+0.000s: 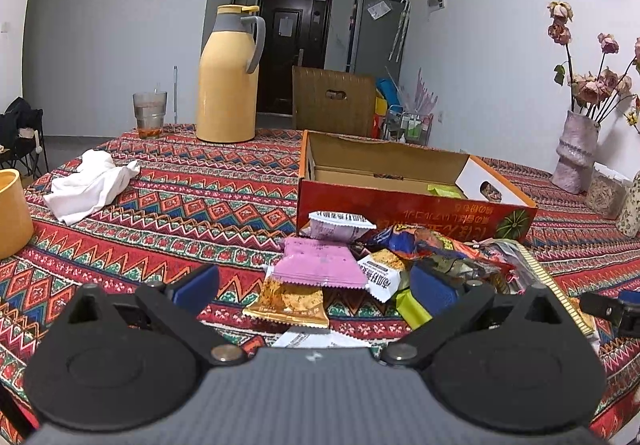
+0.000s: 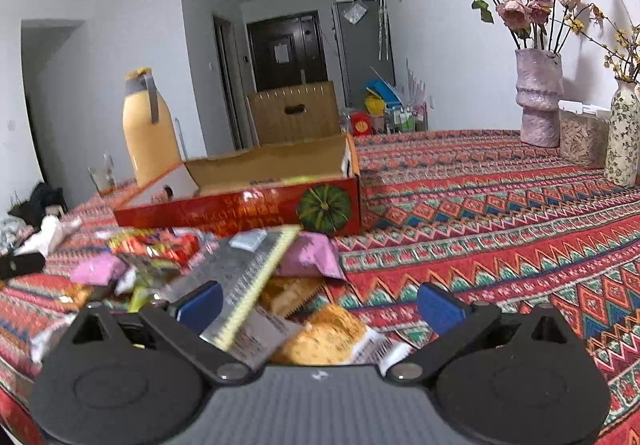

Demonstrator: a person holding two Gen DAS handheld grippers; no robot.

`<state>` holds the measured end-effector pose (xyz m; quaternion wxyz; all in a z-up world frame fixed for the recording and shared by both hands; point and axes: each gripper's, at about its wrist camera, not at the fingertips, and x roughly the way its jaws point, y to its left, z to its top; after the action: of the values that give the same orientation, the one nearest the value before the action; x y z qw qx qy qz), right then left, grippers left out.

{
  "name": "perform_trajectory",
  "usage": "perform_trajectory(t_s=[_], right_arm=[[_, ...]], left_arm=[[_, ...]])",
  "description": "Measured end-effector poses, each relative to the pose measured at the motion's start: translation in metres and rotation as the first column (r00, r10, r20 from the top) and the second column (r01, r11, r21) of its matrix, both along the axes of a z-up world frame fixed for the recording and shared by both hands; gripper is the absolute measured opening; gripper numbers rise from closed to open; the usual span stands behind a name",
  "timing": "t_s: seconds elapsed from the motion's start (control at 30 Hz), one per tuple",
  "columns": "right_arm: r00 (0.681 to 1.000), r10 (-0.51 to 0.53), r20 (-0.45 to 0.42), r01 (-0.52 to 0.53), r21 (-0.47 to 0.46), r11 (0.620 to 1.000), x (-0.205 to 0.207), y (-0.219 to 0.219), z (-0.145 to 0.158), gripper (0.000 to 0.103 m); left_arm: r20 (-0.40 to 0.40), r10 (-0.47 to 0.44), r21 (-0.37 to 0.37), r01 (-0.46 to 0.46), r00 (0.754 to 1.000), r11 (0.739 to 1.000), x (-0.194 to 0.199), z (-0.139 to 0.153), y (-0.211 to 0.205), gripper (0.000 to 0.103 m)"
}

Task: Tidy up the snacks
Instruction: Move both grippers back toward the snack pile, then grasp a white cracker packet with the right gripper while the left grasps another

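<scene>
Snack packets lie in a loose heap [image 1: 360,269] on the patterned tablecloth [image 1: 180,205], just on the near side of an open red cardboard box [image 1: 400,205] that already holds at least 1 green packet at its right end. Both tools hang low over the heap with nothing gripped: the left gripper [image 1: 316,287] has its 2 blue pads spread wide around a pink wrapper [image 1: 320,265] and the orange-brown packet under it, while the right gripper [image 2: 320,307] is spread just as wide over a grey packet with a yellow serrated edge [image 2: 248,281] and an orange biscuit pack [image 2: 324,337]. My worry is the overlap: closing on 1 slick wrapper could drag its neighbours or catch 2 at once. The grippers also sit near each other and could knock together.
</scene>
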<state>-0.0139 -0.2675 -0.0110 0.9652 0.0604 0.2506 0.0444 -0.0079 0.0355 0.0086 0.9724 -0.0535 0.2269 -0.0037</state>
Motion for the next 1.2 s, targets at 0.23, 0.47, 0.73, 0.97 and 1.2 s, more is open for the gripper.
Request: perform_trajectory(t_s=[0.23,0.47,0.73,0.97,1.2], right_arm=[[0.998,-0.018,-0.058,0.015,-0.059,0.998,0.000,-0.012,-0.013,0.103],[0.995,0.045,-0.094,-0.058,-0.134,0.989,0.014,0.002,-0.024,0.103],[0.989,0.099,-0.113,-0.116,-0.149,0.982,0.027,0.006,-0.030,0.080],[0.989,0.113,-0.092,-0.123,-0.101,0.987,0.018,0.002,-0.028,0.058],[0.996,0.077,-0.036,-0.078,-0.021,0.997,0.008,-0.007,-0.019,0.031]], left_arm=[[-0.013,0.001,-0.002,-0.001,1.000,1.000,0.001,-0.003,0.001,0.103],[-0.021,-0.001,0.000,0.001,1.000,1.000,0.000,-0.004,-0.002,0.103],[-0.046,0.002,0.002,-0.002,0.999,1.000,0.000,-0.010,-0.002,0.103],[-0.061,0.001,0.000,-0.001,0.998,1.000,0.003,-0.012,-0.002,0.103],[-0.088,0.016,-0.014,-0.017,0.996,1.000,0.004,-0.018,0.002,0.103]])
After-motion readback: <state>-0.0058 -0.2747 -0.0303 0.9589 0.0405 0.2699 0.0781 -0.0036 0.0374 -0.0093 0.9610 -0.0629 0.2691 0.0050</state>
